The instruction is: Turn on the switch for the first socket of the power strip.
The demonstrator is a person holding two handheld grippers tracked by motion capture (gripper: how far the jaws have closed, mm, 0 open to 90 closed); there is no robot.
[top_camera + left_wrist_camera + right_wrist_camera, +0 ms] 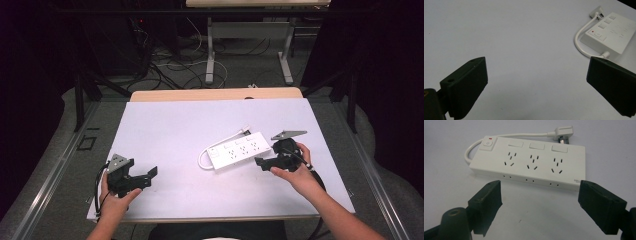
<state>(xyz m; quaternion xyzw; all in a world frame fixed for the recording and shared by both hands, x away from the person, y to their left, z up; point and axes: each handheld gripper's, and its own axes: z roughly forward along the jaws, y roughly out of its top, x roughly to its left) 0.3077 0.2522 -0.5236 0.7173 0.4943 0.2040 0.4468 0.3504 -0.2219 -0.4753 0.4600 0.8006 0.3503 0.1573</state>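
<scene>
Power strip (239,150), white with three socket groups, lies flat on the pale table (165,130) in the high view, right of centre, its short cable (202,161) curling off the left end. The right gripper (261,162) sits just beside the strip's right end, held in the person's right hand (295,172), its jaws apart with nothing between them. The left gripper (145,177) is well apart from the strip, near the table's front left edge, jaws spread wide and empty.

Left gripper view: both black jaws stand far apart over bare table, and the power strip lies off at the upper right with its cable looping toward the right jaw.

Right gripper view: the jaws are wide apart just short of the strip's long side, touching nothing. The switch with its red light (488,143) is at the left end, and the plug (562,132) rests behind the strip.
</scene>
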